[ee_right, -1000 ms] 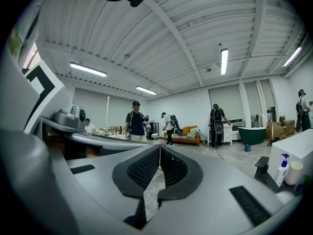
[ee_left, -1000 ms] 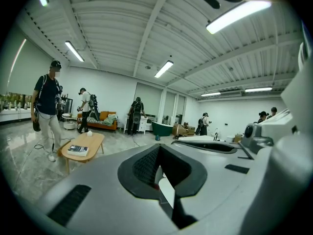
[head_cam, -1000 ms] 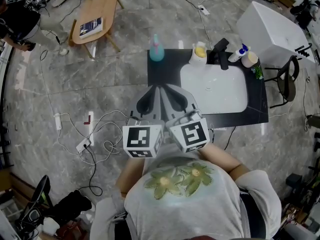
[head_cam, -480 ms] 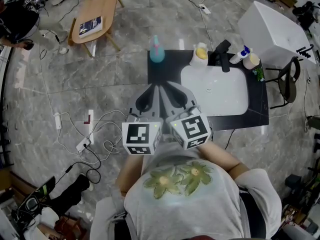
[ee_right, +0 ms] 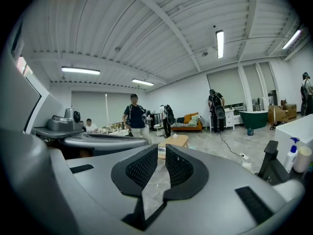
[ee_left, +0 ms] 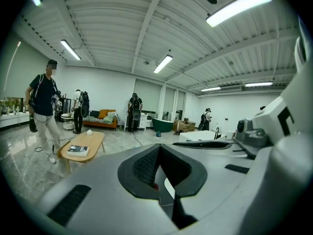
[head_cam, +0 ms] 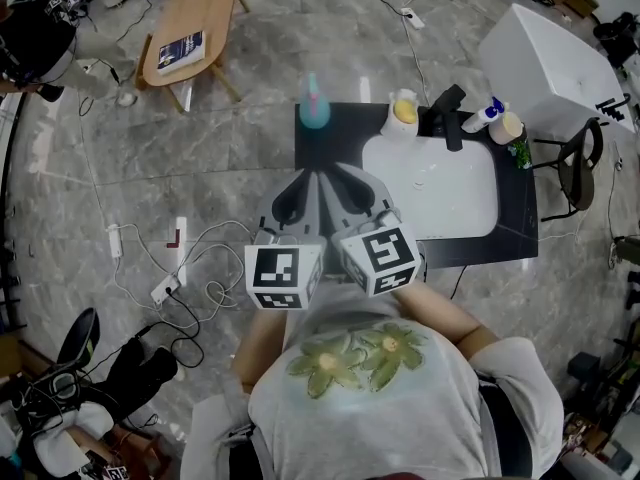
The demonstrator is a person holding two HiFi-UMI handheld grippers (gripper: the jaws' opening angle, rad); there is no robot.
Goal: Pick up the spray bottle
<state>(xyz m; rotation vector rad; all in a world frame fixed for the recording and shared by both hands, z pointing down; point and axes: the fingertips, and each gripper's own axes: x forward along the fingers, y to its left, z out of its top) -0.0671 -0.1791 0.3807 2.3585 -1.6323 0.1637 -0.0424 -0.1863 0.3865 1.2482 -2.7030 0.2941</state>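
A black counter (head_cam: 325, 143) with a white sink (head_cam: 440, 183) stands ahead of me. A teal bottle with a narrow top (head_cam: 314, 101) is on its far left corner. A white bottle with a blue spray head (head_cam: 487, 112) stands behind the sink by the black faucet (head_cam: 447, 108); the right gripper view shows that bottle (ee_right: 292, 153) too. Both grippers are held close to my chest, well short of the bottles. My left gripper (head_cam: 290, 203) (ee_left: 159, 148) is shut and empty. My right gripper (head_cam: 358, 190) (ee_right: 162, 151) is shut to a thin slit, empty.
A yellow-topped soap bottle (head_cam: 404, 111) and a cup (head_cam: 508, 126) flank the faucet. A low wooden table with a book (head_cam: 190, 38) stands far left, a white box (head_cam: 545, 63) and a chair (head_cam: 575, 163) right. Cables and a power strip (head_cam: 165, 290) lie on the floor. People stand in the distance (ee_left: 43, 106).
Both grippers stay almost where they were. The counter has drifted slightly in the head view. At the lower left, someone's feet and bags have shifted.
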